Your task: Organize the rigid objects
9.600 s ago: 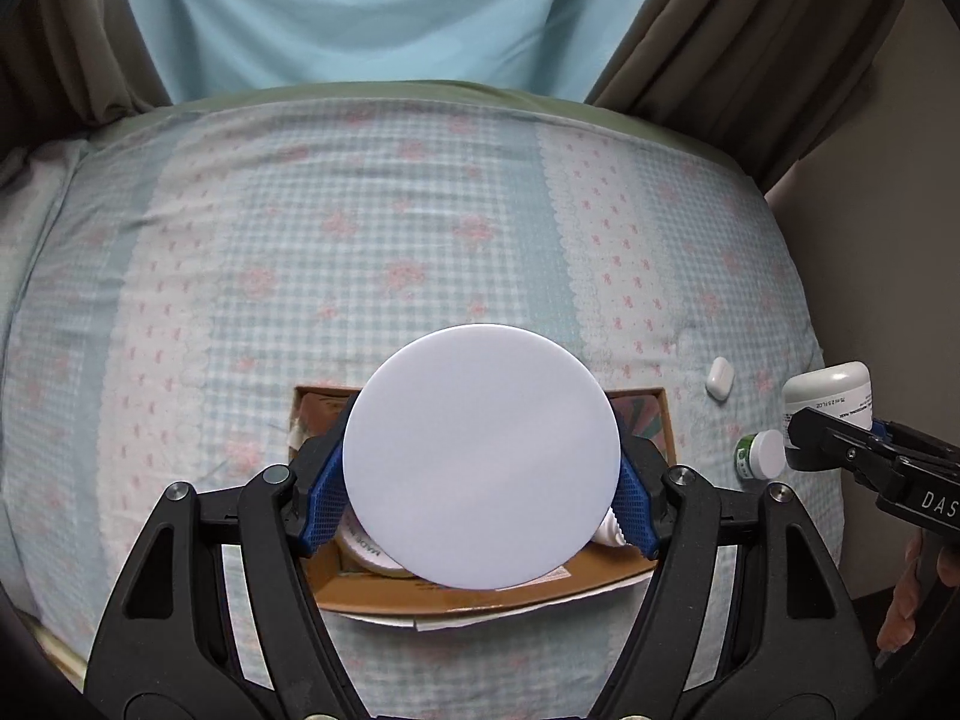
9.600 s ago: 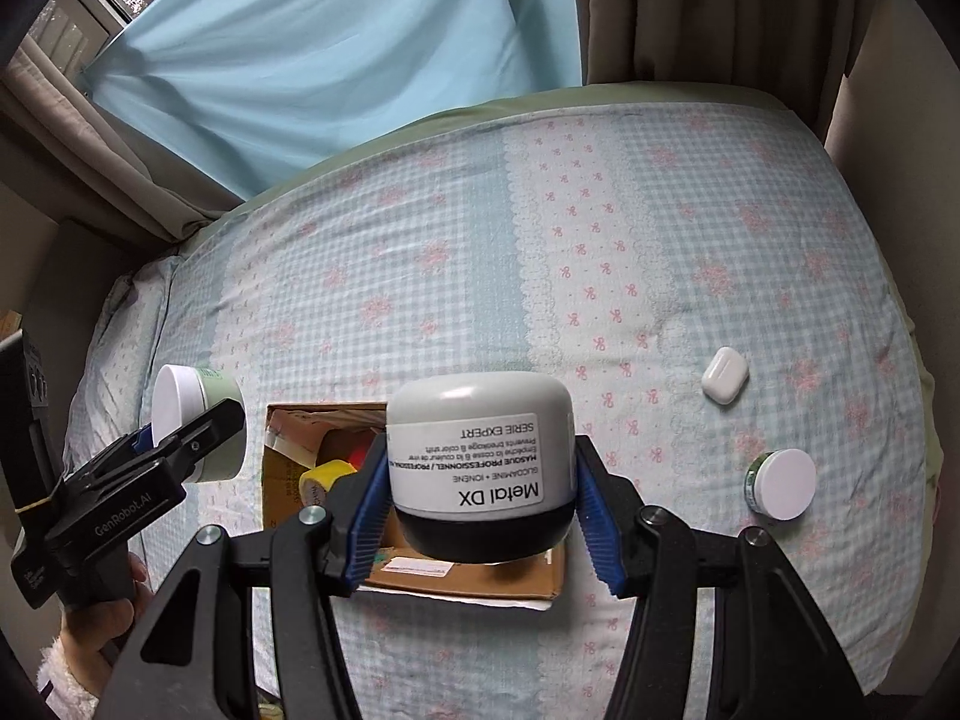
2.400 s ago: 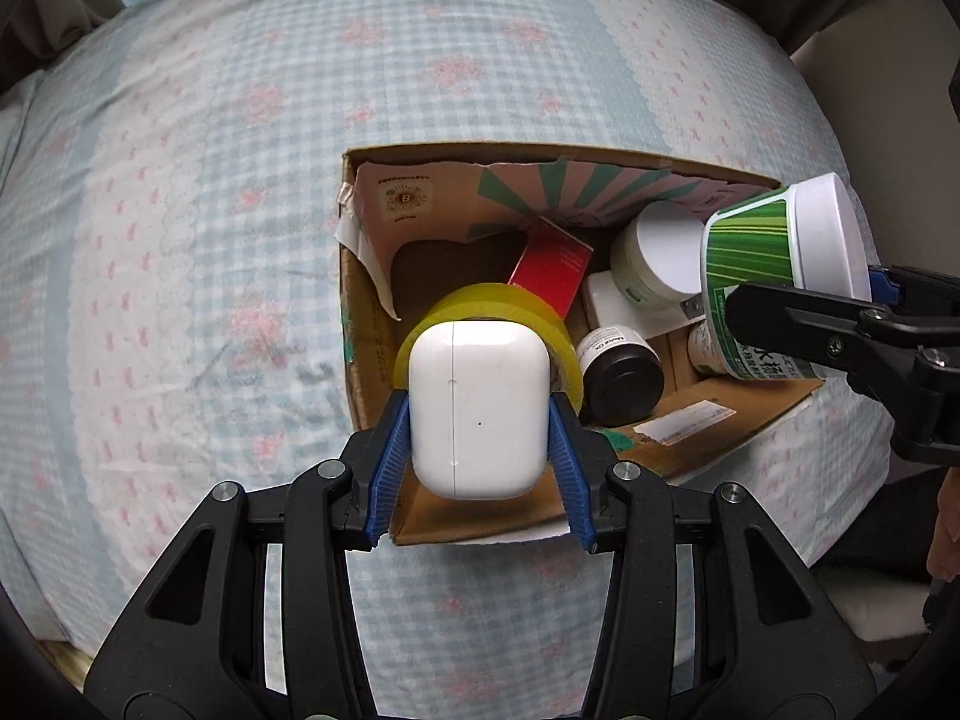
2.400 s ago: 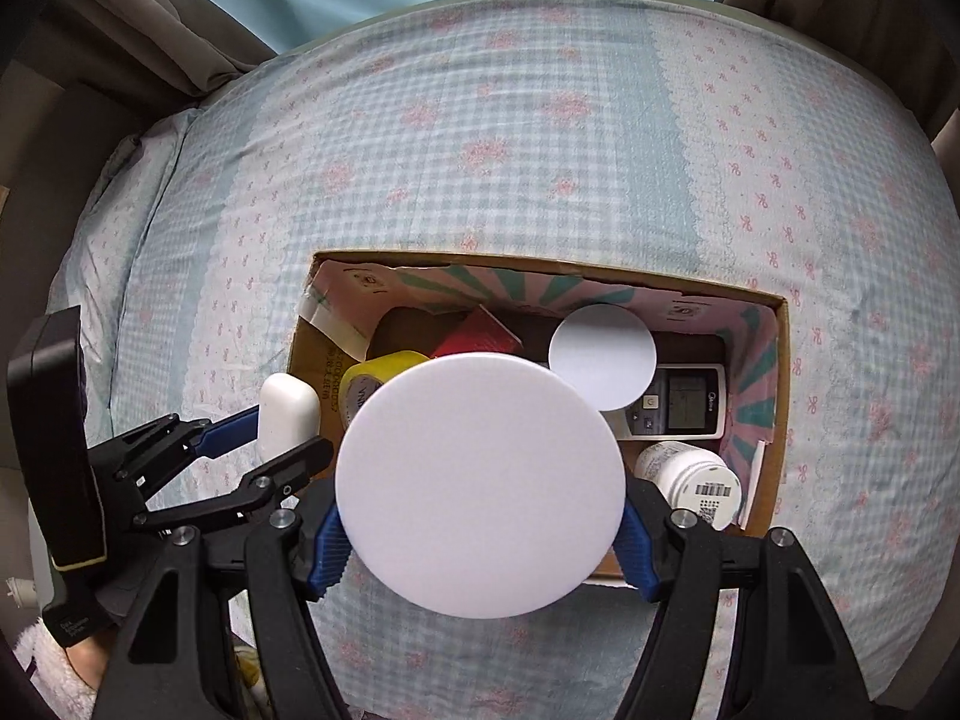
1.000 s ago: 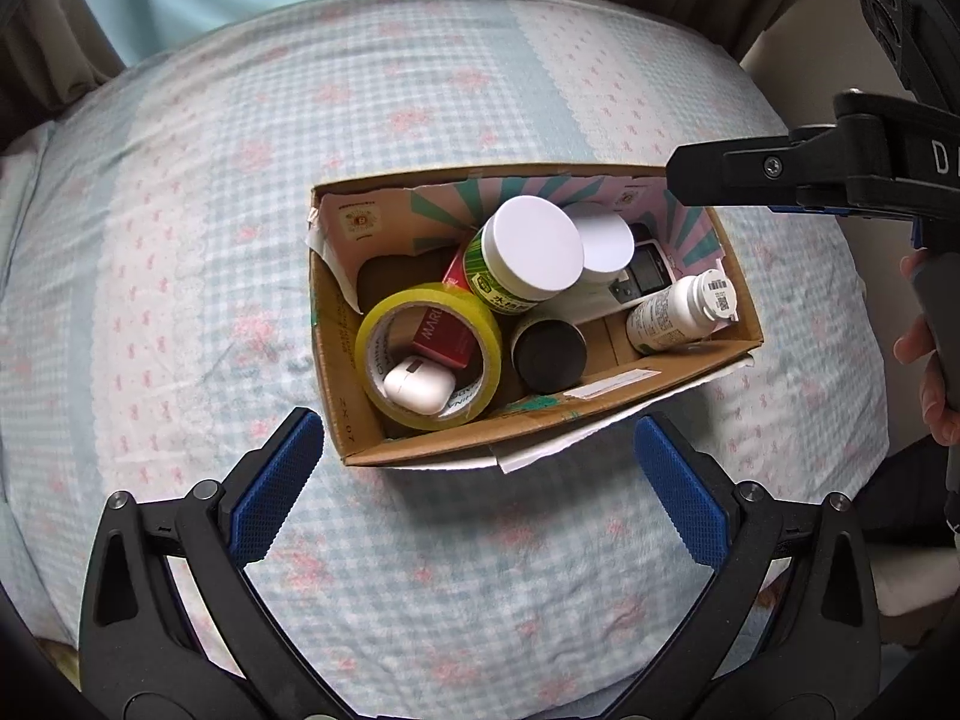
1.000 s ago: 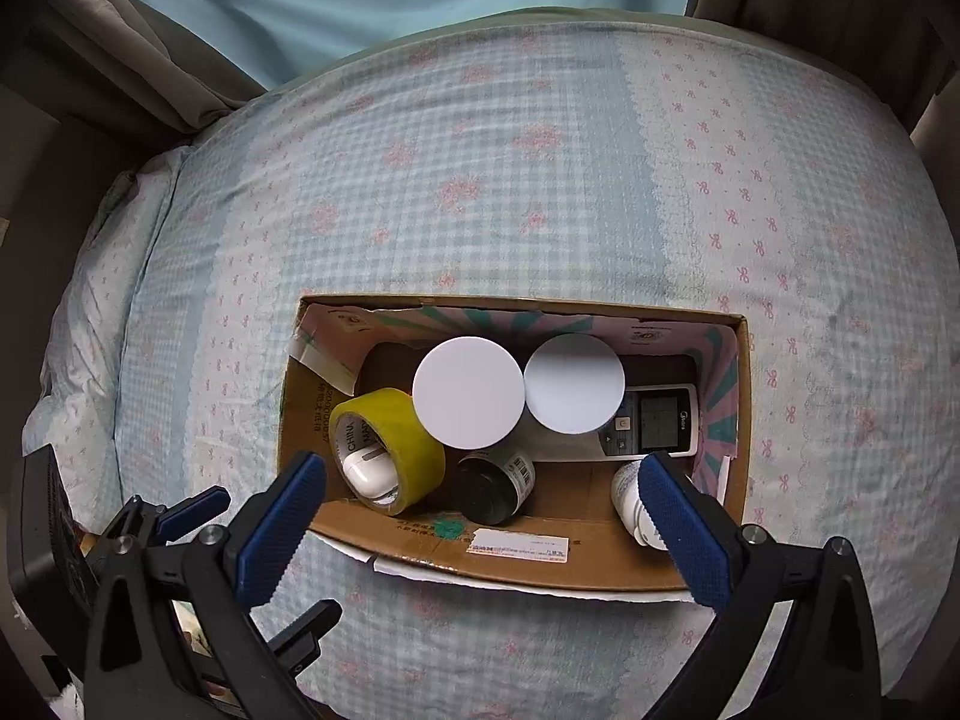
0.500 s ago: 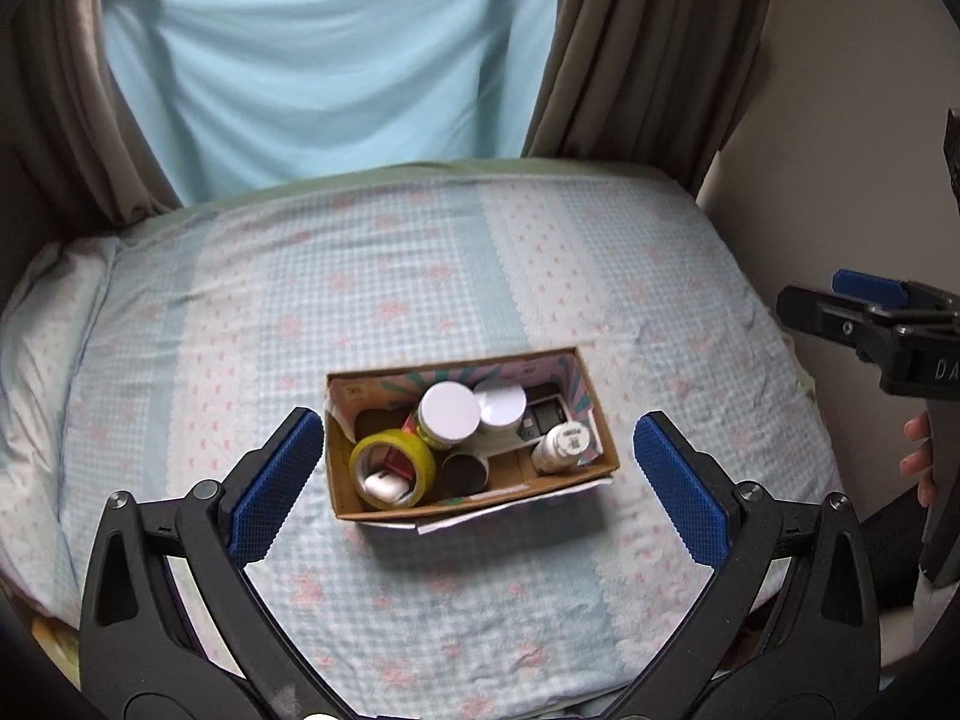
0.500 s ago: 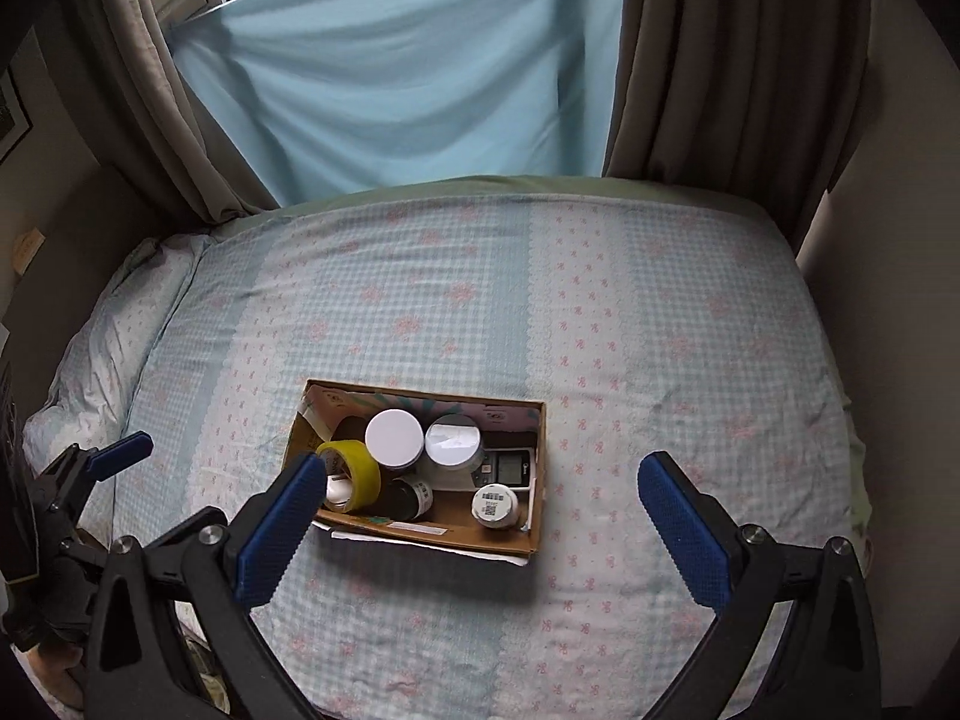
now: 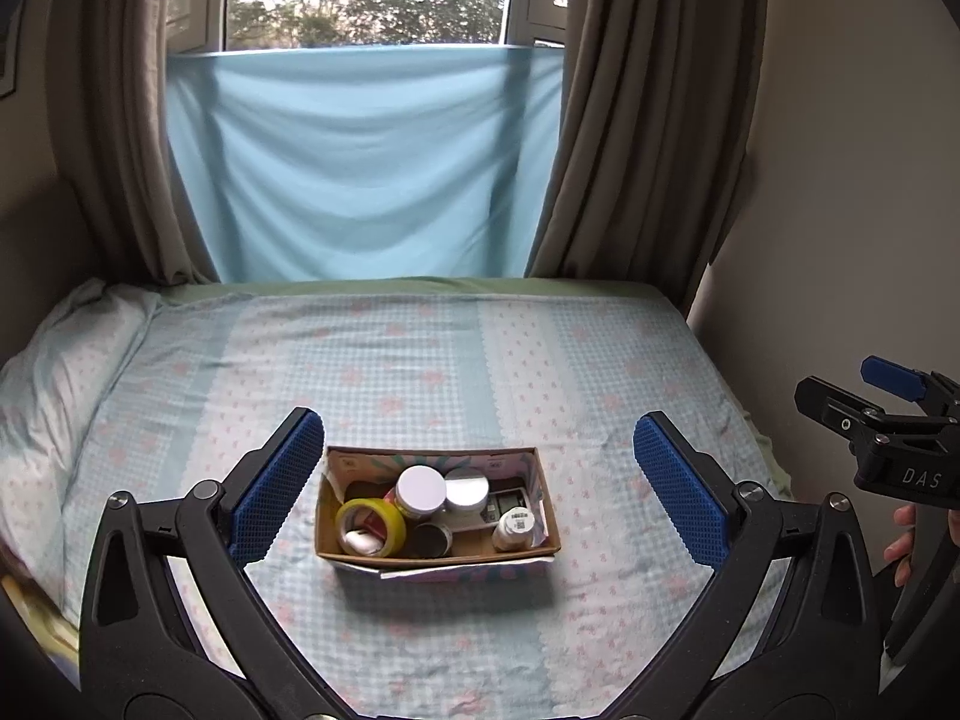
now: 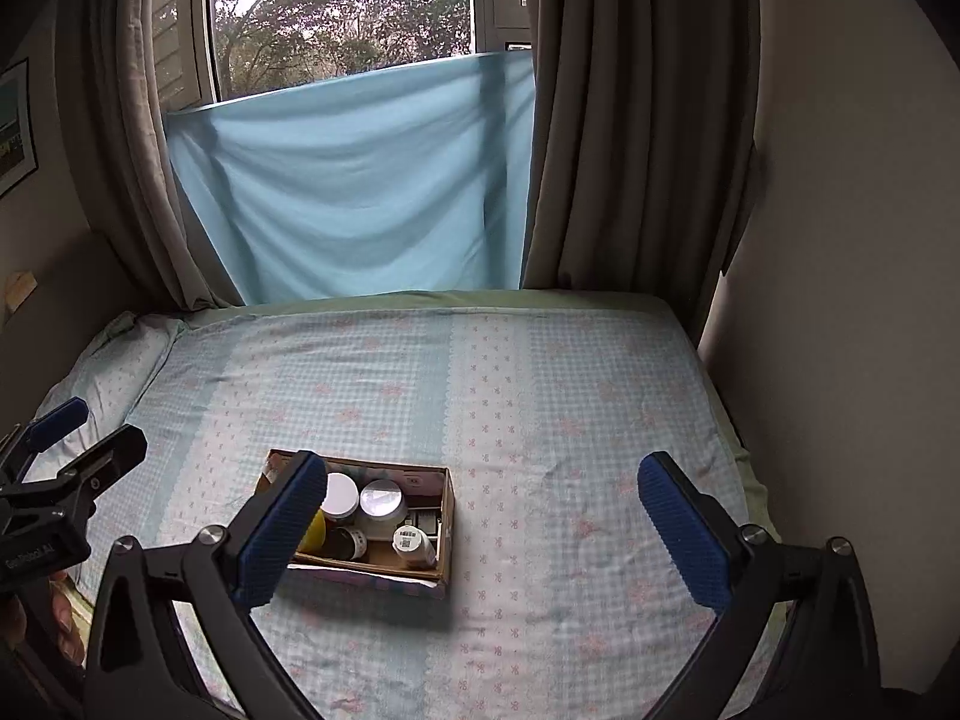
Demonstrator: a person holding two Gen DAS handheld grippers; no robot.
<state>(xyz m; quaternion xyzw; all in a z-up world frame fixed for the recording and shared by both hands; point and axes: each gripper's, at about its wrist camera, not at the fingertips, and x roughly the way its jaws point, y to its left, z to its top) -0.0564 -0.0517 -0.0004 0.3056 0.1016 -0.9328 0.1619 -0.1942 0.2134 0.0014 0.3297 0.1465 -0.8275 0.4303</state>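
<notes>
A cardboard box [image 9: 543,531] sits on the checked bedspread [image 9: 420,372], also in the right wrist view [image 10: 447,510]. It holds a yellow tape roll [image 9: 369,525] with a white earbud case [image 9: 359,540] inside it, two white-lidded jars [image 9: 421,489] [image 9: 467,489], a dark jar [image 9: 429,540], a small white bottle [image 9: 513,528] and a remote. My left gripper [image 9: 477,483] is open and empty, well above and before the box. My right gripper [image 10: 489,525] is open and empty, held high to the box's right.
A pillow [image 9: 54,360] lies at the bed's left. A blue cloth [image 9: 360,162] hangs under the window between brown curtains [image 9: 636,120]. A wall [image 9: 852,180] runs along the bed's right edge.
Both grippers have pulled up and back from the box, so the whole bed and window now show. The box and its contents have not moved.
</notes>
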